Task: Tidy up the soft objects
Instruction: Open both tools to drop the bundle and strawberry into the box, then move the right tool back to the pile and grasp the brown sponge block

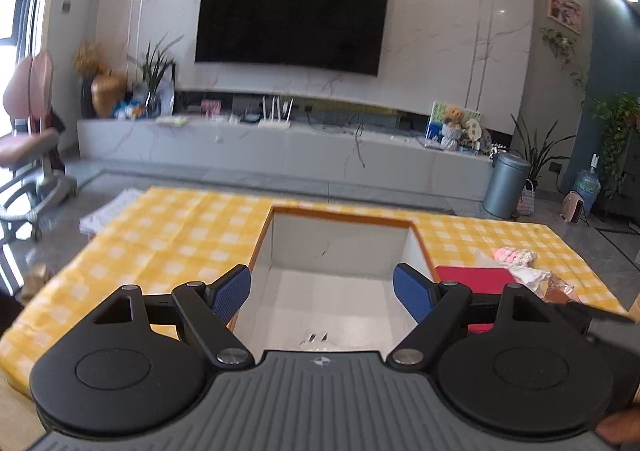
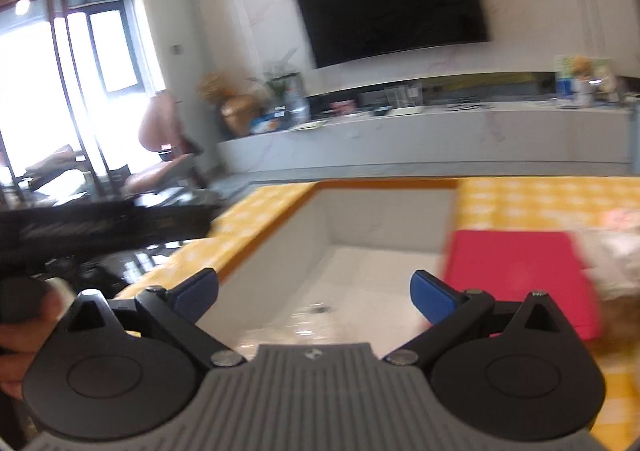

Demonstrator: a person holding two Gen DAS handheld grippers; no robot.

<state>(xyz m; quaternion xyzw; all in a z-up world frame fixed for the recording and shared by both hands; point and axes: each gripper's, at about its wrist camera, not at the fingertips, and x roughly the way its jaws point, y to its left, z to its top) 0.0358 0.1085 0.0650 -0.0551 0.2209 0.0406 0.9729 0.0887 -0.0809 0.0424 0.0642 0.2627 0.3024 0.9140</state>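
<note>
Both the left gripper (image 1: 322,289) and right gripper (image 2: 314,293) gaped wide, holding nothing, over the box (image 1: 340,251); the red cloth (image 2: 516,271) lay just right.

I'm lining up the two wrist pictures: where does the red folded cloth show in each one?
Left wrist: red folded cloth lies right of centre on the yellow checked tablecloth, beside the white box, partly behind the left gripper.
Right wrist: lower right, larger and blurred, again right of the box.
Shared landmark: the wall television.
</note>
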